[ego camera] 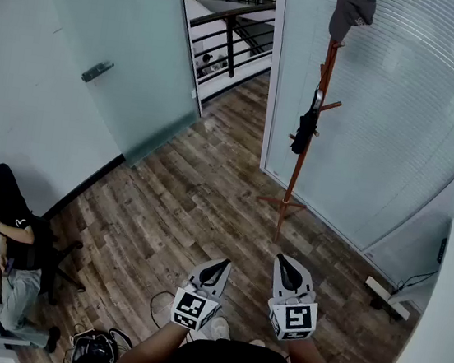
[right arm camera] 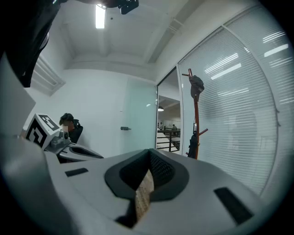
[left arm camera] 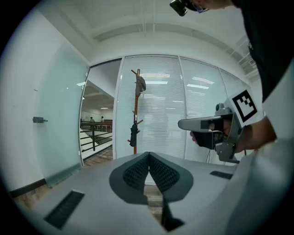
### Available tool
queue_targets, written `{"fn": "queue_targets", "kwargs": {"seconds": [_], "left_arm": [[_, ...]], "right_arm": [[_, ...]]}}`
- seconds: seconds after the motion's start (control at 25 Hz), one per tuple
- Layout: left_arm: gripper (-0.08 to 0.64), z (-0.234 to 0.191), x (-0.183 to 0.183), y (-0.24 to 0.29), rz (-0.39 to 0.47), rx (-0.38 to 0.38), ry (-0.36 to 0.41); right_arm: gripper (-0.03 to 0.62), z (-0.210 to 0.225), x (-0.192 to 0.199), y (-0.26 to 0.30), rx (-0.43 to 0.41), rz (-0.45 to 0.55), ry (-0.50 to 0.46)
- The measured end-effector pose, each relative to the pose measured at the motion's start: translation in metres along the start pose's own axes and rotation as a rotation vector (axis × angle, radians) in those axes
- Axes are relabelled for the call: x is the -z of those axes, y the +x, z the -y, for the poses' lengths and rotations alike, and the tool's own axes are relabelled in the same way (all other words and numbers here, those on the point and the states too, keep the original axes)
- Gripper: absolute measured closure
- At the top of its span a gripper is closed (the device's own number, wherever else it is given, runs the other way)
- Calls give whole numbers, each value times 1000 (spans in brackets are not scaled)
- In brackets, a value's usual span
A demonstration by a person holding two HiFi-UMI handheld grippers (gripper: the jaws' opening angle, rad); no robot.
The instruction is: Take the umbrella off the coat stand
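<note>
Wood floor runs to a glass wall. Near, the left gripper and right gripper are both closed and empty. Far right, a slim, folded black umbrella hangs upright midway up the red-brown stand.

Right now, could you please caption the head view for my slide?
Left gripper and right gripper, both shut, face a reddish-brown coat stand with a folded black umbrella hanging under a grey hat.
</note>
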State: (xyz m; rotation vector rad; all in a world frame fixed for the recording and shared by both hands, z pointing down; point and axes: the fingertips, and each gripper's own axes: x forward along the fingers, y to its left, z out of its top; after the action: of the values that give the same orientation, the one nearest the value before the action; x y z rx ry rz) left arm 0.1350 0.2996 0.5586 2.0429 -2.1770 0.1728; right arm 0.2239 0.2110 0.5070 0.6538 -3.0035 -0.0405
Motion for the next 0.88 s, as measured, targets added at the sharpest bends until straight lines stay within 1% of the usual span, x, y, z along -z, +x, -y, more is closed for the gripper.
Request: {"fn": "queue_targets", "kwargs": {"seconds": [0.2, 0.36, 0.72, 0.8, 0.88], "left_arm": [[546, -5, 1, 3, -3, -2, -8], [546, -10, 4, 6, -7, 12, -11], [546, -40, 8, 9, -10, 45, -8], [546, -48, 9, 9, -3, 60, 2], [546, -54, 5, 12, 8, 74, 10]], "right_arm": [[588, 1, 1, 8, 2, -5, -2], [588, 2, 3, 16, 16, -17, -10], [586, -1, -2, 43, 68, 19, 22], [586, -2, -3, 50, 77, 23, 15], [586, -3, -5, 60, 69, 18, -12]]}}
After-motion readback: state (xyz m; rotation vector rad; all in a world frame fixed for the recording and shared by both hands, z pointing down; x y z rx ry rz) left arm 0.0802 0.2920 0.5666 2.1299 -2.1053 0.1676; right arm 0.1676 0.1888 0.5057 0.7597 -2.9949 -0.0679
